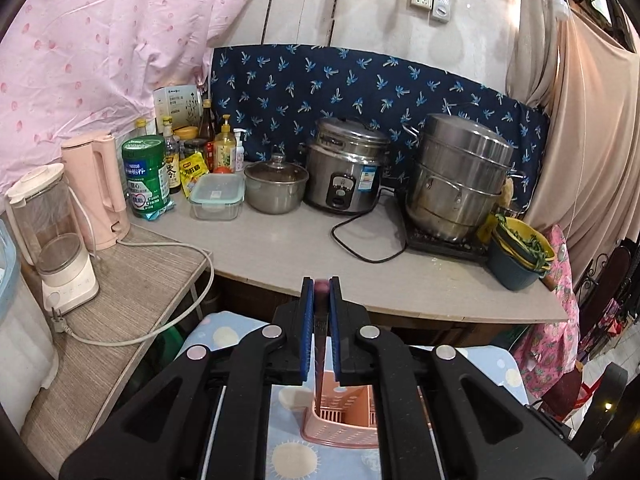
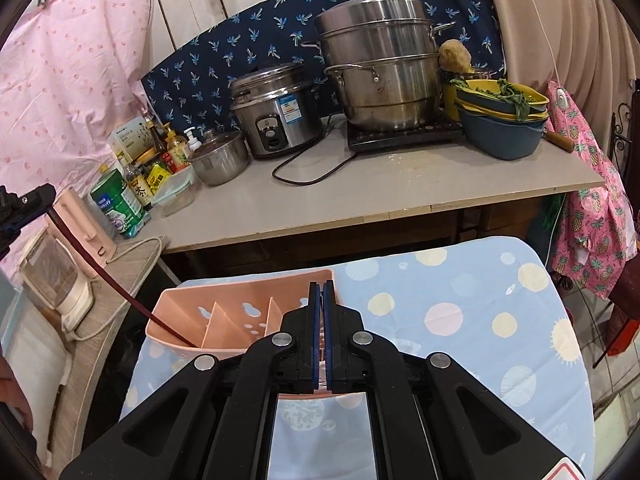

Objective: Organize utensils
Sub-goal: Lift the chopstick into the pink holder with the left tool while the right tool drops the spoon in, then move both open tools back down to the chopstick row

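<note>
My left gripper (image 1: 321, 286) is shut on a dark maroon chopstick (image 1: 321, 344) that hangs down into the pink utensil holder (image 1: 344, 420) below it. In the right wrist view the left gripper (image 2: 24, 204) is at the far left, and the chopstick (image 2: 108, 276) slants down into the left compartment of the holder (image 2: 224, 312). My right gripper (image 2: 321, 286) is shut and empty, over the holder's right end. The holder stands on a blue dotted cloth (image 2: 460, 320).
Behind is a counter (image 2: 400, 188) with a rice cooker (image 2: 276, 116), a stacked steamer pot (image 2: 380, 64), a small lidded pot (image 2: 218, 158), stacked bowls (image 2: 504, 120) and bottles. A side table (image 1: 120, 280) at left holds a blender (image 1: 52, 236) and a pink kettle (image 1: 96, 188).
</note>
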A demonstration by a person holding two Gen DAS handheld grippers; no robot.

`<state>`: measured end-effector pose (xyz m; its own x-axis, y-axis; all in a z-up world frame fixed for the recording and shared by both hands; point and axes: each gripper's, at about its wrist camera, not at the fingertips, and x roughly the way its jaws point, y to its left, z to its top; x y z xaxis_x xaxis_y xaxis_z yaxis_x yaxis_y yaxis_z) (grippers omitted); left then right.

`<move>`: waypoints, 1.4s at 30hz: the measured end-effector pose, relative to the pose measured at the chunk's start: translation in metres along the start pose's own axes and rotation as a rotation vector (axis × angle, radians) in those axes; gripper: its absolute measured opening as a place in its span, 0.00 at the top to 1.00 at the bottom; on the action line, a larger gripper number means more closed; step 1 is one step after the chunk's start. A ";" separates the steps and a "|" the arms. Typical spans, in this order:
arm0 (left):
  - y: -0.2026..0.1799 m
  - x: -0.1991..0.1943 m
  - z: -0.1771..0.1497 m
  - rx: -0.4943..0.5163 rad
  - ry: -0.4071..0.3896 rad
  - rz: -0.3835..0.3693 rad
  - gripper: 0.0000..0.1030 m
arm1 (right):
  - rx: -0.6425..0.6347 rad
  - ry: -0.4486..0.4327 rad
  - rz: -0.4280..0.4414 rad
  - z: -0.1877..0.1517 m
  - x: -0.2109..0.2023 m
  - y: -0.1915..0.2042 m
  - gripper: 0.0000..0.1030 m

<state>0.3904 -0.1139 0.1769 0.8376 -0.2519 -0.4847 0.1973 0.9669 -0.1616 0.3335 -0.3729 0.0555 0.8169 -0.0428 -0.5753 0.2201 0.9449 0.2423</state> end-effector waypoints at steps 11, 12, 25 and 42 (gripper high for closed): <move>0.007 -0.030 -0.014 -0.006 0.021 -0.039 0.44 | 0.030 -0.039 0.025 -0.012 -0.043 -0.001 0.80; 0.008 -0.037 -0.018 -0.002 0.029 -0.045 0.42 | 0.035 -0.043 0.031 -0.013 -0.050 -0.002 0.79; 0.027 -0.127 -0.114 0.078 0.170 -0.076 0.34 | 0.005 -0.047 0.055 -0.105 -0.147 0.005 0.69; 0.064 -0.194 -0.264 0.085 0.365 -0.056 0.34 | -0.111 0.175 -0.044 -0.285 -0.184 -0.003 0.69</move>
<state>0.1061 -0.0138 0.0332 0.5908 -0.2875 -0.7538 0.2920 0.9472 -0.1324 0.0304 -0.2753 -0.0621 0.7005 -0.0370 -0.7127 0.1856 0.9738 0.1318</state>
